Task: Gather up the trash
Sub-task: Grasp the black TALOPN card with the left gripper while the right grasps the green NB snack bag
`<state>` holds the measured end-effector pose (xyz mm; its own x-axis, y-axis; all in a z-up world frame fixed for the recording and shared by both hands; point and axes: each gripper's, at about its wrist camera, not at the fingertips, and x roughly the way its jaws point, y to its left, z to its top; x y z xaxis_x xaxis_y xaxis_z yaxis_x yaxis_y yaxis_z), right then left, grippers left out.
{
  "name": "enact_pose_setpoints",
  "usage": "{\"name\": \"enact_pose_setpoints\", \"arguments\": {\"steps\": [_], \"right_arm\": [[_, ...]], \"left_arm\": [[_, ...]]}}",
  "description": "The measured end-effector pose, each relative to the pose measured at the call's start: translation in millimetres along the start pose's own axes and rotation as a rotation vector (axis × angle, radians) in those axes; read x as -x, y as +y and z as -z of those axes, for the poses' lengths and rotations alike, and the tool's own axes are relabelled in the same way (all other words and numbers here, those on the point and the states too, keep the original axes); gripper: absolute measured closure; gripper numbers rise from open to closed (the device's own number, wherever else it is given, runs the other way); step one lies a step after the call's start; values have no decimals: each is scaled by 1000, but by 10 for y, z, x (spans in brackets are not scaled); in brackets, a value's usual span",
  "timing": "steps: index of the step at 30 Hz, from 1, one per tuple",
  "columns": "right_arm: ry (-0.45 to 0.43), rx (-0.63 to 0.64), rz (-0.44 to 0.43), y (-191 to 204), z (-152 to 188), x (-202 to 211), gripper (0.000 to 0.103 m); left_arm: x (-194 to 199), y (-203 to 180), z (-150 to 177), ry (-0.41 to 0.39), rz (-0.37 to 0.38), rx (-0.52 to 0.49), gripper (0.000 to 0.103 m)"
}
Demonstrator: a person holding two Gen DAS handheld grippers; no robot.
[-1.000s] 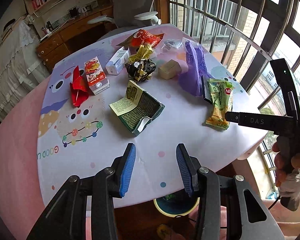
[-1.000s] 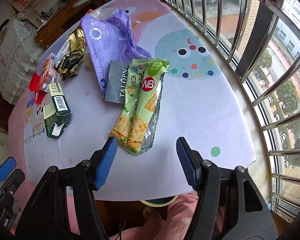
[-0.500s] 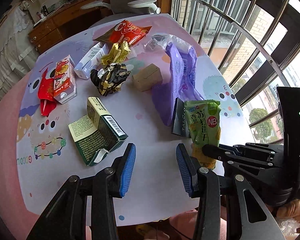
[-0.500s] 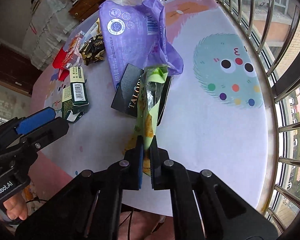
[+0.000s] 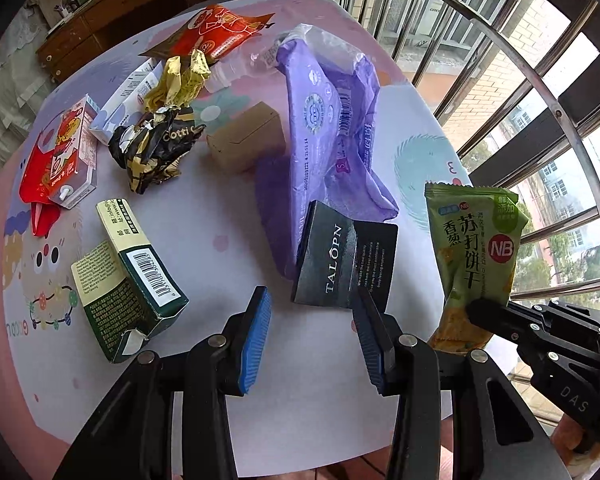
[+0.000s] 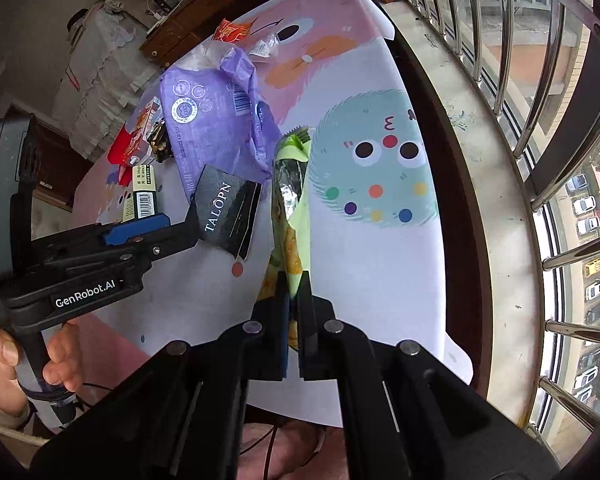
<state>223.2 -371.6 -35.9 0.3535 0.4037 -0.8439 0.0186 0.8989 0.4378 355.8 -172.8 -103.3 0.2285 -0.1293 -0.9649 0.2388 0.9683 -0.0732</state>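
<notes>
Fingers (image 6: 309, 292) of the right gripper (image 6: 294, 300) pinch the long green cracker wrapper (image 5: 474, 256) upright, while the left gripper (image 5: 312, 332) gapes just before the black card packet (image 5: 342, 256).

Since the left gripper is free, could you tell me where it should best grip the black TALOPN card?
I would take the black TALOPN card by its near bottom edge, coming in low from the front. That edge faces the open left gripper, and the far end is tucked under the purple bag.

The purple bag (image 5: 332, 128) hides the black TALOPN card's (image 5: 342, 264) far corner; the card's small print is unreadable
</notes>
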Motion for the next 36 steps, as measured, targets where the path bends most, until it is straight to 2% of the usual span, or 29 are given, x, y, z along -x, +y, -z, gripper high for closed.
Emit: {"name": "enact_pose_setpoints", "arguments": {"steps": [5,10,15,24,29,36], "right_arm": [[-7,-22,-8,-77,-11,-59,102],[-2,-26,-16,41,-39,-226,102],[0,-19,-26,75,-77,-287,102],[7,11,-25,140,-136,-375,102],[7,20,-12,167,-139,-386,102],[-2,25,0,248,-70,-330,102]], "left_arm": [[-247,62,-73,69,53,30,60],[-343,67,-116,81,124,70,60],[-336,-50,-114,76,159,53,70],[-363,-318,-214,49,142,20,73],[-371,-411,-313,21,126,10,96],[-122,-507,-235,-32,79,-50,99]]}}
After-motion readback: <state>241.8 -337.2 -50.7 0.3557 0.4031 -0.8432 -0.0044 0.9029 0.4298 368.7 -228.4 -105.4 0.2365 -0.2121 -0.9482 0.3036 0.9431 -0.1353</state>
